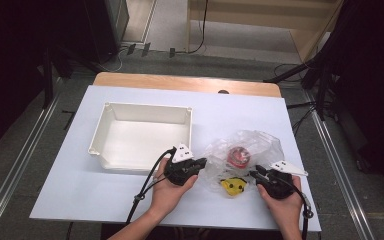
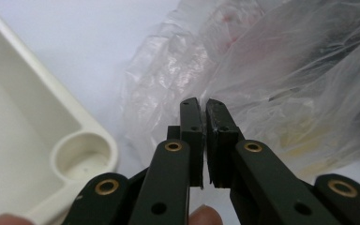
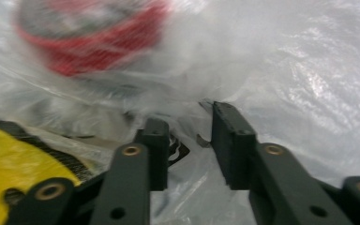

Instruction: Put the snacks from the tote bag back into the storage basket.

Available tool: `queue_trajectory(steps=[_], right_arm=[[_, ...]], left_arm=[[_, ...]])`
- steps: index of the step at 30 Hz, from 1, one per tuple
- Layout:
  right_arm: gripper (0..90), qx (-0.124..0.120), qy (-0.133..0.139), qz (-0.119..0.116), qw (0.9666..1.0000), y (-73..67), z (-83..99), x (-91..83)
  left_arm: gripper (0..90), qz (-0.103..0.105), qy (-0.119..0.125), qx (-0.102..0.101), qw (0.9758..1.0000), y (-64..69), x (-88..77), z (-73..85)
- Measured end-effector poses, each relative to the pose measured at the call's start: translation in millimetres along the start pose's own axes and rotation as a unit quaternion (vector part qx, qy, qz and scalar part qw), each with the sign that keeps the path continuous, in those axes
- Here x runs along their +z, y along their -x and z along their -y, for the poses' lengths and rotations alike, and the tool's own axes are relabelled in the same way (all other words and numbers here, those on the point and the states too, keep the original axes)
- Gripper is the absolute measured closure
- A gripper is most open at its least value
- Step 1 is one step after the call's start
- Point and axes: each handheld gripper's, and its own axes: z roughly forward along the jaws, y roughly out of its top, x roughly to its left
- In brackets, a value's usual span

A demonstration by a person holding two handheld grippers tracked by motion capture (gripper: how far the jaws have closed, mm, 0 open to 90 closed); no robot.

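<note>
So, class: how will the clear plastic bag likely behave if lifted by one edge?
The plastic bag looks thin and crumpled, so probably floppy and light. The red item inside would likely slide and sag. The left gripper pinches only film, which may slip.

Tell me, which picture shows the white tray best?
The high view. There the whole white tray lies in sight, with all four walls, left of the clear plastic bag. The left gripper view catches just one rounded corner of it at its left edge. The right gripper view looks into the bag instead.
</note>
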Motion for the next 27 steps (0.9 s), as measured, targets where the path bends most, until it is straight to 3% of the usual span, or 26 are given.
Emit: queue_trajectory(steps=[2, 9, 14, 20, 24, 27], right_arm=[[68.5, 0.007, 0.025, -0.035, 0.9991, 4.4, 0.2, -8.6], [88.4, 0.028, 0.067, -0.071, 0.9949, 22.7, -3.0, -32.1], [90.0, 0.035, 0.089, -0.068, 0.9931, 29.6, -7.0, -40.7], [90.0, 0.014, 0.116, -0.055, 0.9916, 22.1, -23.3, -40.8], [90.0, 0.008, 0.125, -0.058, 0.9904, 18.2, -43.5, -31.6], [90.0, 0.004, 0.12, -0.056, 0.9912, 17.4, -58.4, -14.0]], left_arm=[[88.3, 0.001, -0.002, 0.003, 1.0, 0.9, 1.1, 1.7], [90.0, -0.001, -0.006, 0.008, 0.9999, -0.8, 0.6, 4.2], [90.0, -0.003, -0.013, 0.018, 0.9998, -1.1, 2.4, 5.7], [90.0, -0.013, -0.027, 0.022, 0.9993, -1.2, 7.8, 12.1], [90.0, -0.018, -0.038, 0.021, 0.9989, -1.6, 12.3, 17.3], [90.0, -0.026, -0.048, 0.027, 0.9981, -1.5, 14.4, 19.6]])
